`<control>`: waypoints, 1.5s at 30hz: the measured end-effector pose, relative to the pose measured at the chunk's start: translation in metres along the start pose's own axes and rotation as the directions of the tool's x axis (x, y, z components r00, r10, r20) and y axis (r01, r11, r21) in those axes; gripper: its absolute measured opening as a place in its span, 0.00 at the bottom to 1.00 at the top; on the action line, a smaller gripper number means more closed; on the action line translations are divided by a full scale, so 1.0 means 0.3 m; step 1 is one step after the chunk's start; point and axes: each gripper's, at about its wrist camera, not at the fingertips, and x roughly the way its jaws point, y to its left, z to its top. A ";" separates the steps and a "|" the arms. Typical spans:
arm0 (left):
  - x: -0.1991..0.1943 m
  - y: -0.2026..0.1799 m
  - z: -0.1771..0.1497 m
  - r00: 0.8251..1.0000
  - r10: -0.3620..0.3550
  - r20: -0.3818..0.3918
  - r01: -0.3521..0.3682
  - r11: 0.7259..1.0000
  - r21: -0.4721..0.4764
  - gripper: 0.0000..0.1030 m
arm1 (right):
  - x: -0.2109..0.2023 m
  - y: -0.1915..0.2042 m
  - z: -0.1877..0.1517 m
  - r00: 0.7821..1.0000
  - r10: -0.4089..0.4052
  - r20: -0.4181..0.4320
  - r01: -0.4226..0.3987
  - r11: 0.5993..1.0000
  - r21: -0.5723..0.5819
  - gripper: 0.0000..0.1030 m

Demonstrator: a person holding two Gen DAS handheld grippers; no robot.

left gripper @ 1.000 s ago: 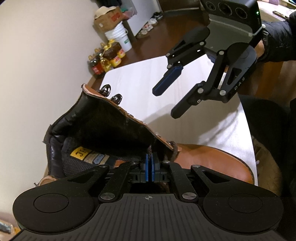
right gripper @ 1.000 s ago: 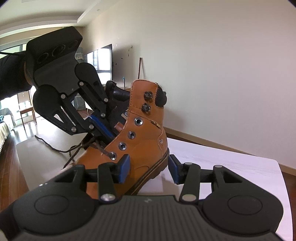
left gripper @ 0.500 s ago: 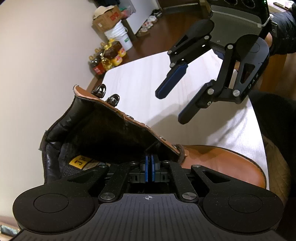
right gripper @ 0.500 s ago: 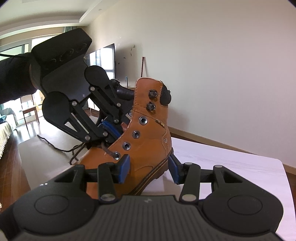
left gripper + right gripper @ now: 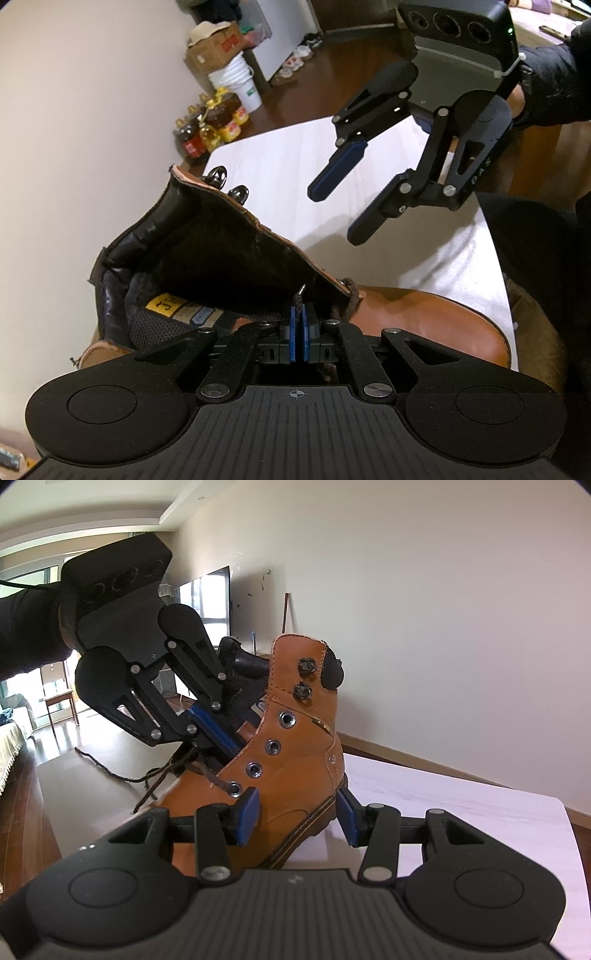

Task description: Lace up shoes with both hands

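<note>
Boot point(image 5: 291, 760) stands upright on the white tabletop point(image 5: 288, 177), shaft up, long axis heel-to-toe. Left tongs point(image 5: 297, 325) pressed shut inside the open throat, pinching what looks like the dark lace point(image 5: 162, 775) end, likely to feed it through an eyelet. Right tongs point(image 5: 334, 214) half open, empty, near the boot's right side, seemingly waiting to receive the lace.

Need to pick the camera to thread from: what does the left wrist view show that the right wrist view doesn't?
Left wrist only: the boot's dark lining, the lace tip pinched in the shut left gripper, bottles on the floor.
Right wrist only: the eyelets, the loose lace trailing on the table.
Both: the tan boot, the white table, the open right gripper.
</note>
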 end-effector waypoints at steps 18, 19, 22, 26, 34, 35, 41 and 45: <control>0.028 -0.026 -0.001 0.999 0.001 0.042 -0.001 1.000 0.011 0.07 | -0.025 0.006 0.006 0.998 0.062 0.027 -0.062 0.998 -0.022 0.42; 0.031 -0.024 0.000 0.999 0.001 0.047 -0.002 1.000 0.011 0.08 | -0.017 0.012 0.009 0.997 0.081 0.021 -0.080 0.996 -0.039 0.40; 0.041 -0.019 0.004 0.999 -0.003 0.050 0.002 1.000 0.009 0.08 | 0.007 0.019 0.015 0.995 0.102 0.012 -0.101 0.993 -0.057 0.35; 0.045 -0.022 0.005 0.999 -0.003 0.054 0.002 1.000 0.011 0.08 | 0.031 0.011 0.024 0.991 0.132 0.018 -0.131 0.991 -0.037 0.22; 0.052 -0.019 -0.002 0.998 0.000 0.064 0.000 1.000 0.006 0.08 | 0.063 -0.016 0.032 0.981 0.190 0.031 -0.190 0.981 0.023 0.08; 0.053 -0.020 -0.003 0.998 0.002 0.065 -0.002 1.000 0.006 0.08 | 0.064 -0.021 0.031 0.980 0.198 0.032 -0.200 0.979 0.036 0.08; 0.016 -0.039 -0.010 0.998 0.025 0.050 -0.025 1.000 -0.005 0.23 | 0.015 -0.027 0.028 0.983 0.182 0.020 -0.183 0.982 0.043 0.02; -0.055 -0.051 -0.033 0.996 0.067 0.062 -0.064 0.997 -0.041 0.25 | -0.055 -0.032 0.021 0.993 0.114 0.006 -0.114 0.993 0.019 0.02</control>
